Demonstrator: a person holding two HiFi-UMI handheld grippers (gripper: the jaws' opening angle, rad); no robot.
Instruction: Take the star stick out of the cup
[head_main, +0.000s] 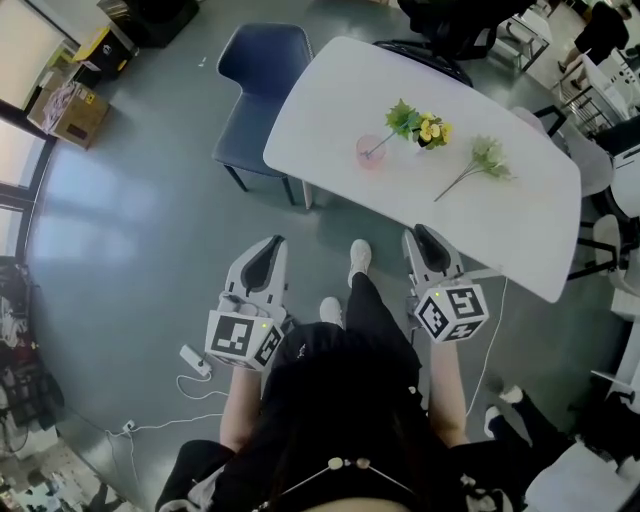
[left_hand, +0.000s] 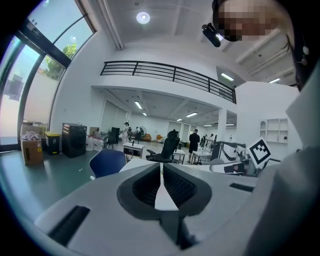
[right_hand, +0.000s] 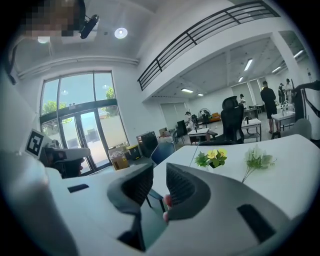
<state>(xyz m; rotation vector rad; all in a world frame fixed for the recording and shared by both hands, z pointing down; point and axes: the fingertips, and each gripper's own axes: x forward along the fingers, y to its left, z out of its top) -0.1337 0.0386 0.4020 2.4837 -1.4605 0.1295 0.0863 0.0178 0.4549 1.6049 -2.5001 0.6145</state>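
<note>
A pink cup (head_main: 371, 150) stands on the white table (head_main: 520, 230), and a thin stick leans out of it up to a green star (head_main: 403, 118). Both grippers hang over the floor near my body, well short of the table. My left gripper (head_main: 266, 252) is shut and empty; in its own view the left gripper (left_hand: 161, 167) has its tips touching. My right gripper (head_main: 426, 243) points at the table edge. In its own view, my right gripper (right_hand: 160, 172) shows a narrow gap with nothing held. A bit of pink from the cup (right_hand: 166, 201) shows behind one finger.
A small pot of yellow flowers (head_main: 432, 131) and a loose white-green flower stem (head_main: 485, 160) lie on the table beside the cup. A blue chair (head_main: 262, 70) stands at the table's left. A power strip (head_main: 195, 360) lies on the floor. Cardboard boxes (head_main: 70, 105) sit far left.
</note>
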